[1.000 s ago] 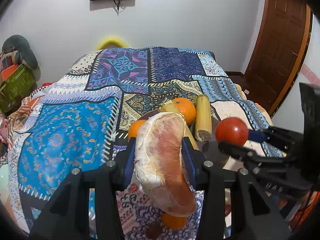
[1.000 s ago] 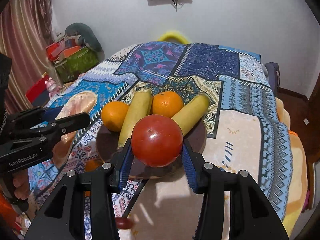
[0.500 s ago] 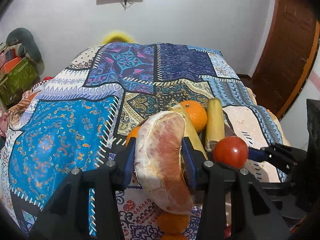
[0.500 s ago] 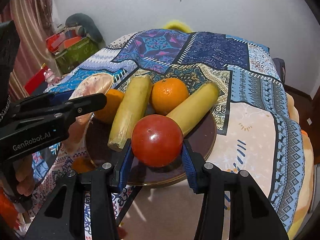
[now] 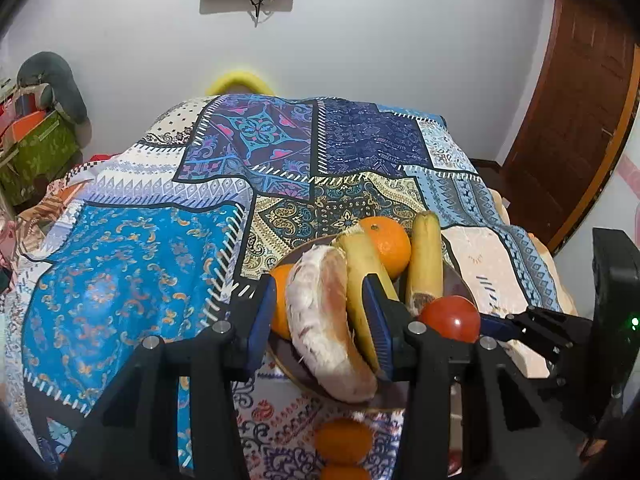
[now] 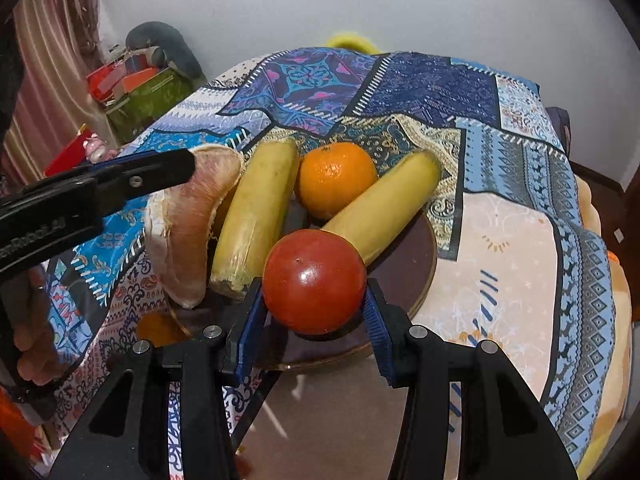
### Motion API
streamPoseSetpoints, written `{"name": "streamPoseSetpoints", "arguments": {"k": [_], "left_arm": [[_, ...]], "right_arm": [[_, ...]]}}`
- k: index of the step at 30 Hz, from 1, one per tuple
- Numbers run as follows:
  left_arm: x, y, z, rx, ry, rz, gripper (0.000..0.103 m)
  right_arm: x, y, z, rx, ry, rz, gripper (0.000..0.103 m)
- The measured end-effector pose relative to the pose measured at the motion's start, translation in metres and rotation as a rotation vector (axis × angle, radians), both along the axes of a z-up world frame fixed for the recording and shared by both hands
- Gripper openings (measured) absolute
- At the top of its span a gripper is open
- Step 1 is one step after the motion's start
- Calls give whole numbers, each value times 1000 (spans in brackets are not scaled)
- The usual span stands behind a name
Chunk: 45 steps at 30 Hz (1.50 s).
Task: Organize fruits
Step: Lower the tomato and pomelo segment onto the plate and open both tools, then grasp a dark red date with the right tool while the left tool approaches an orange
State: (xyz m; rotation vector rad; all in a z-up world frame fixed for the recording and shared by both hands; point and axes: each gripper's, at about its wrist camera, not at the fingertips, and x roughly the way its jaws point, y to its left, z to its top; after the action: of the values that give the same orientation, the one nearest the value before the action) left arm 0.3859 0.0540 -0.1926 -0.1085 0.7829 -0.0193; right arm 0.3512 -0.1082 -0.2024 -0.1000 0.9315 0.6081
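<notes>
Centre of both frames: brown plate [image 6: 424, 256] on the patchwork cloth [image 5: 132, 272]. On plate: two bananas [image 6: 260, 216] [image 6: 384, 208], an orange [image 6: 336, 184] between them, a second orange [image 5: 280, 300] at the plate's left edge in the left view. My left gripper [image 5: 320, 320]: jaws partly closed, blue pads pressing both sides of a peeled pomelo wedge [image 5: 320, 320], held over the plate's left part, its lower tip near the plate surface; contact with the plate cannot be told. My right gripper [image 6: 314, 308]: jaws partly closed on a tomato [image 6: 314, 280], held at the plate's near edge, low over it, just beside the cut ends of the bananas. Lower centre of the left view: two more oranges [image 5: 342, 440] on the cloth, off the plate. Lower left of the right view: my hand [image 6: 28, 340] on the left gripper's handle. Upper left of both frames: green box [image 6: 148, 100].
</notes>
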Motion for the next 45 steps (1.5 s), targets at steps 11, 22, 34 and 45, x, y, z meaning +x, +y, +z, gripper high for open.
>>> {"name": "streamPoseSetpoints", "arguments": {"k": [11,22,34,45], "left_arm": [[-45,6,25,52,5,-3,45],[-106,18,51,86,5,12,65],[-135,24,27,80,92,6,79],[-127,5,-27,67,205,-68,79]], "right_arm": [[-31,-15,39,1,-101,-29,65],[-74,-29,60,-13,-127,-43,65],[-111,-25,39,-88,-91,-14,69],[-107,-15,-5,-95,32,30,53]]}}
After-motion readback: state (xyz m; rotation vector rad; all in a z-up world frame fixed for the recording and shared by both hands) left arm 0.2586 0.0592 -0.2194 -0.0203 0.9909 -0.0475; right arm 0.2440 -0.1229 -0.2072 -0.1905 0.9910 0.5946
